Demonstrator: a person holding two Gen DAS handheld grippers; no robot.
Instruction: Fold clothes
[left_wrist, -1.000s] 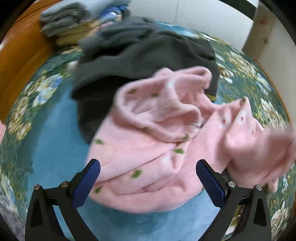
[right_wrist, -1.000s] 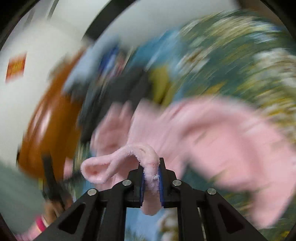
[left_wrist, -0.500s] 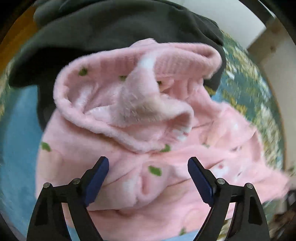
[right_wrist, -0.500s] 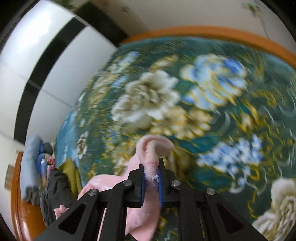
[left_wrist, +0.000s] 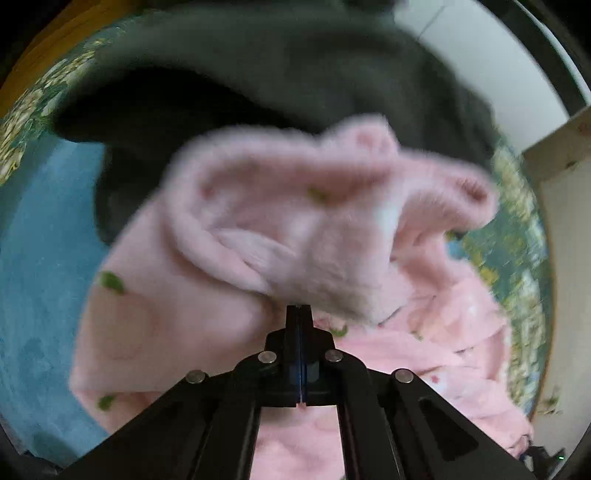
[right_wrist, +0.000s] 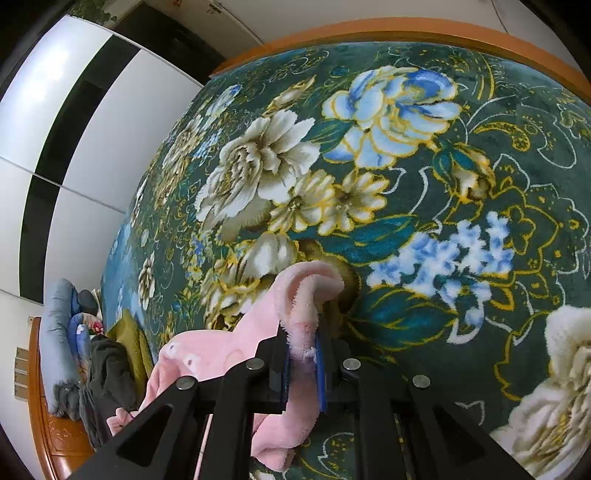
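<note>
While a pink fleece garment (left_wrist: 207, 317) lies crumpled on the floral blanket (right_wrist: 424, 206), the left gripper (left_wrist: 299, 314) has just snapped fully closed at a fold of it, though blur hides whether cloth is caught between the jaws. A dark grey garment (left_wrist: 277, 77) sits just behind the pink one. Further right, the right gripper (right_wrist: 303, 350) pinches a pink cuff (right_wrist: 306, 291) firmly, jaws nearly together.

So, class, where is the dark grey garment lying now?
In the left wrist view, the dark grey garment lies behind the fluffy pink garment.
</note>
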